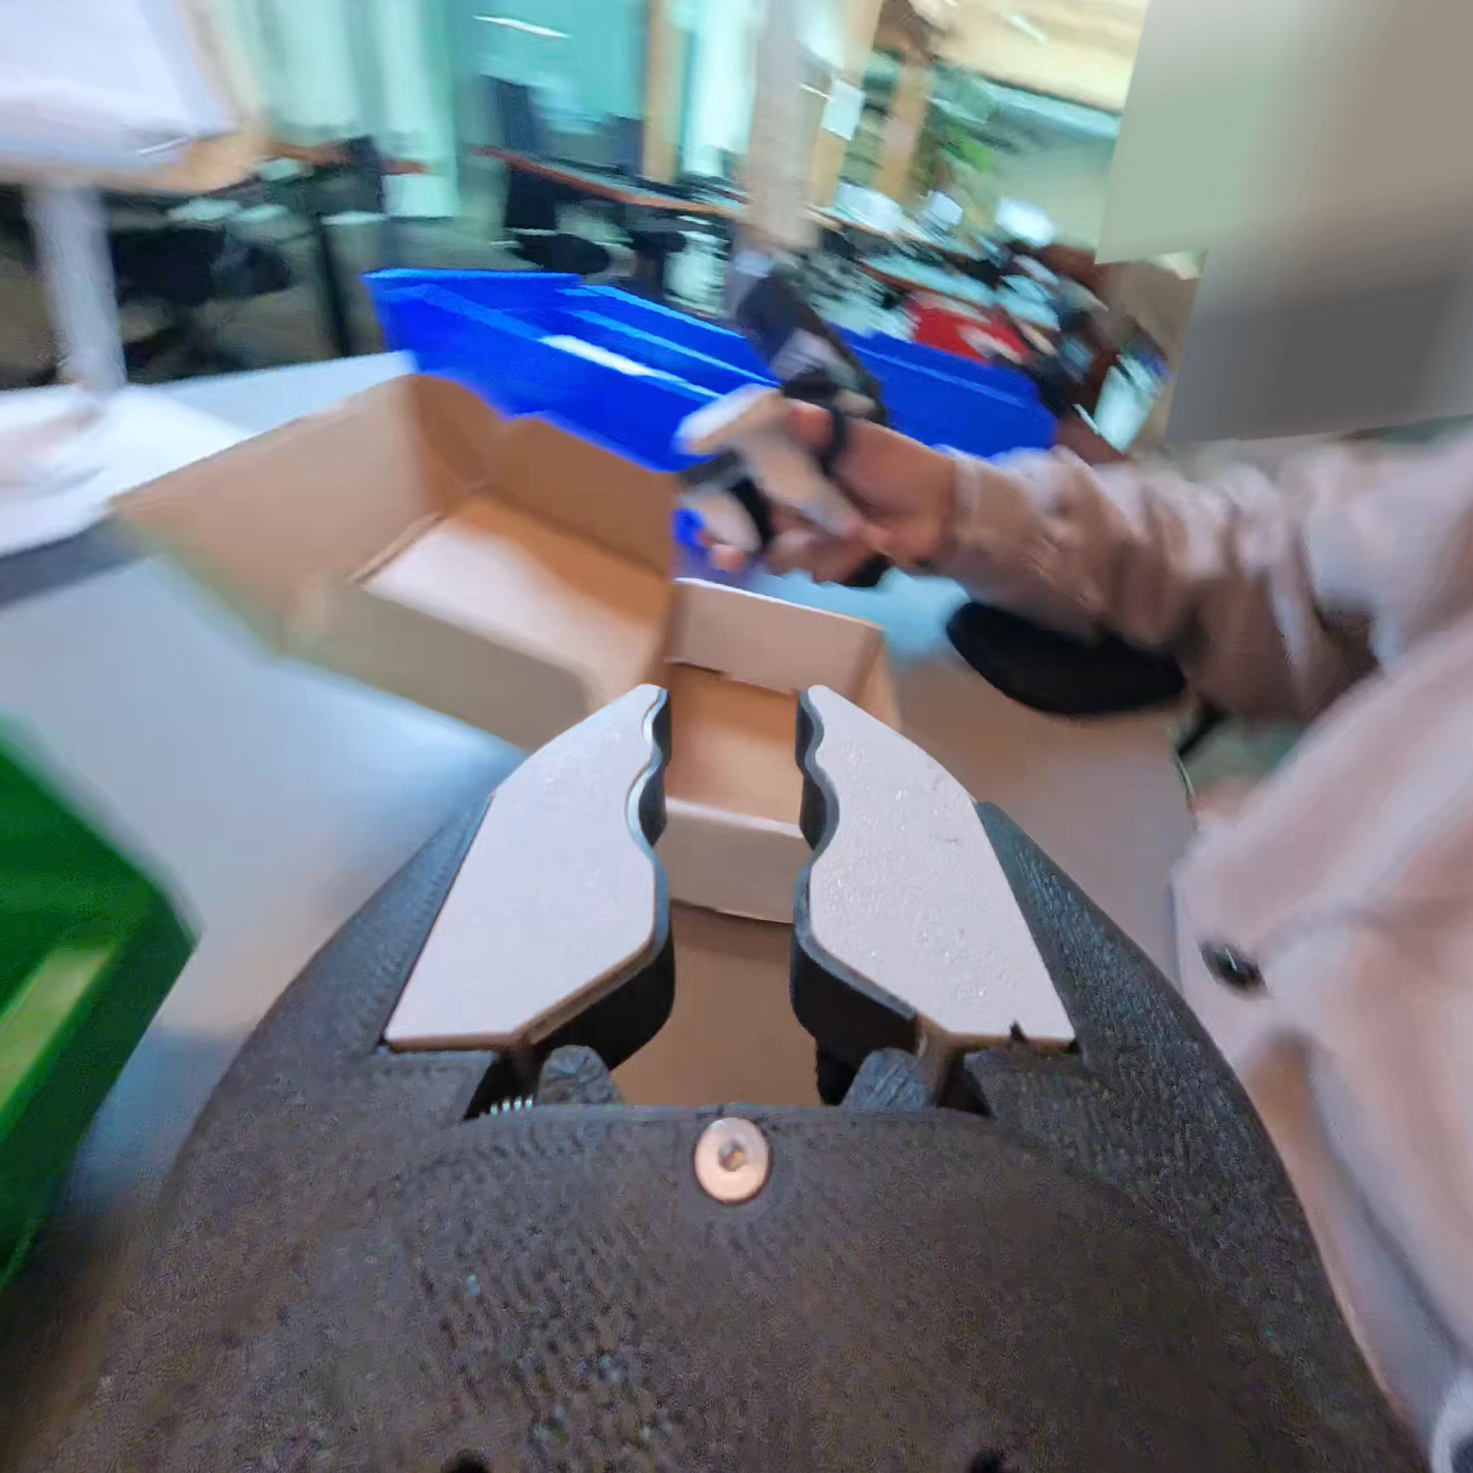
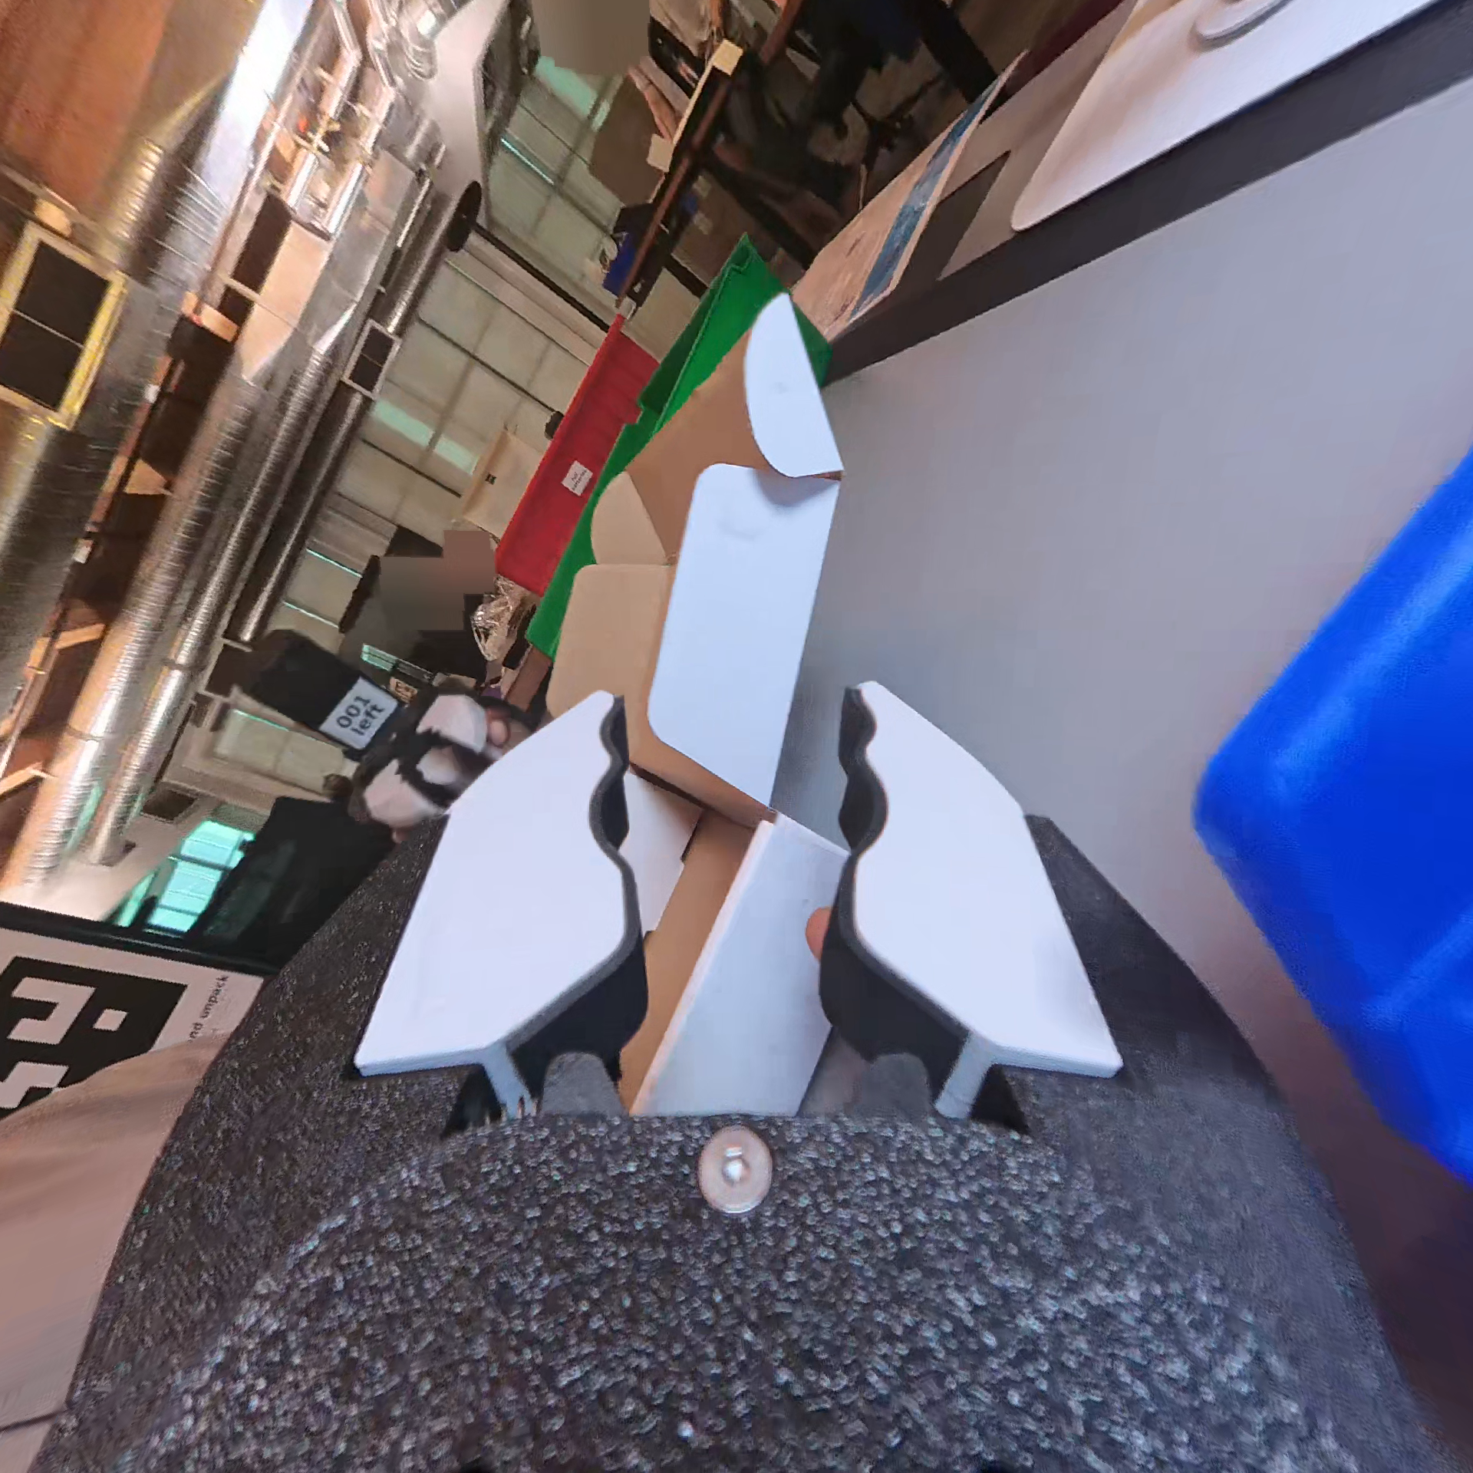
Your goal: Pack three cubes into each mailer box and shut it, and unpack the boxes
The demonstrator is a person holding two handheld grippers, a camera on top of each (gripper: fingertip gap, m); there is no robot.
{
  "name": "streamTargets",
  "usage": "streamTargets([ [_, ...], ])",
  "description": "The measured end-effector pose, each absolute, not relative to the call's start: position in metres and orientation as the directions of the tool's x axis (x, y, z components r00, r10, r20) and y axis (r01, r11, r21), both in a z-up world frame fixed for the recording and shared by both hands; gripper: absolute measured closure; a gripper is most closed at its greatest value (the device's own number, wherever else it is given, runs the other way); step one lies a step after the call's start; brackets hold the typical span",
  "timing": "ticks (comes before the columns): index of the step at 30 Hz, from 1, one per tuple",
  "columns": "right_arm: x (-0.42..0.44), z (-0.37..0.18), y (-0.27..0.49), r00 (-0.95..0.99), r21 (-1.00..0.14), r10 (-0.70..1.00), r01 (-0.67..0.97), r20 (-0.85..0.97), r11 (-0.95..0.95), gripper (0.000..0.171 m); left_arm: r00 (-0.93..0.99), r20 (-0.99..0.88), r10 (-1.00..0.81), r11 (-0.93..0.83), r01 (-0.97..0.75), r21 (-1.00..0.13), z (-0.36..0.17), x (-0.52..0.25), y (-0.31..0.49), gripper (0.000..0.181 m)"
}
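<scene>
box open, no cubes inside

our mailer box [image 1: 510, 558] lies open and empty on the grey tabletop [image 1: 239, 757]. left tongs [image 1: 732, 737] and right tongs [image 2: 729, 745] are both spread, pinching nothing. we judge packing comes next: fetching cubes, likely from the blue bin [image 1: 558, 351].

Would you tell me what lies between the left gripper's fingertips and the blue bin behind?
In the left wrist view, the open mailer box fills the stretch from the left gripper to the blue bin; no cubes show in it.

open mailer box [image 1: 510, 590] on table [image 1: 239, 797], bin [image 1: 606, 359] behind it.
</scene>
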State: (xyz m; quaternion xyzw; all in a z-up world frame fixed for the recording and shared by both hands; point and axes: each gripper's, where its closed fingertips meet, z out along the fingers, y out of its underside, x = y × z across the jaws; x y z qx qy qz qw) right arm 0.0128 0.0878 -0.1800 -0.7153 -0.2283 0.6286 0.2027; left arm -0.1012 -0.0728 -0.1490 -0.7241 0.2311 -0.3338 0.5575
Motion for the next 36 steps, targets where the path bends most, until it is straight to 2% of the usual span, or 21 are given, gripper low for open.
streamTargets([
  [3, 0.004, -0.182, 0.087, 0.078, -0.545, 0.547, 0.048, -0.834, -0.837, 0.116, 0.683, 0.546, -0.484, -0.444, 0.346, -0.826, -0.17, -0.143, -0.041, 0.145],
  [6, -0.006, -0.182, 0.088, 0.043, -0.51, 0.512, 0.056, -0.858, -0.858, 0.111, 0.557, 0.747, -0.362, -0.509, 0.553, -0.659, -0.185, -0.153, -0.022, 0.142],
  [9, -0.012, -0.179, 0.084, -0.028, -0.478, 0.477, 0.07, -0.878, -0.875, 0.118, 0.496, 0.812, -0.308, -0.523, 0.624, -0.58, -0.194, -0.151, -0.006, 0.144],
  [12, -0.014, -0.179, 0.065, -0.07, -0.556, 0.551, 0.146, -0.831, -0.819, 0.128, 0.44, 0.833, -0.335, -0.553, 0.625, -0.552, -0.195, -0.139, 0.003, 0.143],
  [14, -0.014, -0.179, 0.056, -0.067, -0.646, 0.646, 0.183, -0.761, -0.741, 0.132, 0.395, 0.841, -0.37, -0.561, 0.626, -0.541, -0.19, -0.132, 0.003, 0.143],
  [17, -0.007, -0.18, 0.046, -0.073, -0.813, 0.825, 0.238, -0.56, -0.531, 0.138, 0.343, 0.837, -0.426, -0.565, 0.622, -0.542, -0.181, -0.129, -0.001, 0.145],
  [21, 0.006, -0.18, 0.023, -0.157, -0.907, 0.921, 0.296, -0.356, -0.3, 0.137, 0.279, 0.796, -0.537, -0.568, 0.578, -0.586, -0.165, -0.118, -0.015, 0.152],
  [24, 0.02, -0.181, 0.003, -0.28, -0.919, 0.906, 0.328, -0.318, -0.221, 0.135, 0.254, 0.759, -0.599, -0.561, 0.543, -0.625, -0.157, -0.112, -0.023, 0.154],
  [27, 0.037, -0.182, -0.01, -0.393, -0.893, 0.831, 0.377, -0.394, -0.245, 0.124, 0.257, 0.73, -0.634, -0.562, 0.495, -0.663, -0.158, -0.104, -0.03, 0.156],
  [36, 0.041, -0.189, 0.019, -0.349, -0.811, 0.745, 0.386, -0.569, -0.439, 0.125, 0.276, 0.7, -0.658, -0.564, 0.434, -0.702, -0.161, -0.099, -0.035, 0.157],
])
